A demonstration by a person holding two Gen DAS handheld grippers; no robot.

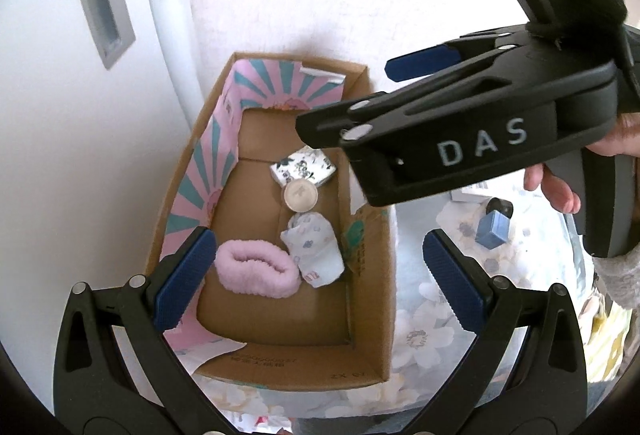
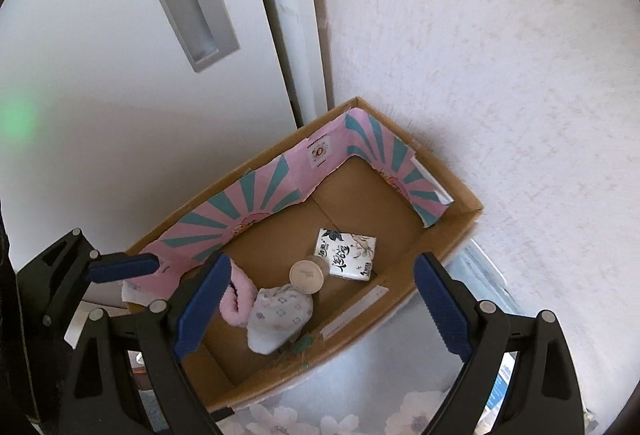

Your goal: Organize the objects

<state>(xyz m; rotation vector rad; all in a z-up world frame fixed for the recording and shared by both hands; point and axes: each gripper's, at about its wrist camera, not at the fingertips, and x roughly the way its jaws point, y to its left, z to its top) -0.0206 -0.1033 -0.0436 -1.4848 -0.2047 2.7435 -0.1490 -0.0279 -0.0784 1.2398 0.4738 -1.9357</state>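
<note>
- Cardboard box (image 1: 362, 255) sits on a floral-covered table (image 1: 424, 319) beside a white door (image 1: 60, 139) in the left wrist view; inside lie a pink fuzzy band (image 1: 256, 271), a patterned sock (image 1: 314, 249), a round lid (image 1: 301, 195) and a tissue pack (image 1: 303, 167).
- Left gripper (image 1: 316, 287) hangs above the box, fingers spread, empty.
- Right gripper (image 1: 344, 103) crosses the upper right; whether it is spread I cannot tell here.
- Right wrist view: right gripper (image 2: 320, 309) spread wide over the box (image 2: 448, 231), holding nothing; the sock (image 2: 280, 315) touches the pink band (image 2: 240, 299).
</note>
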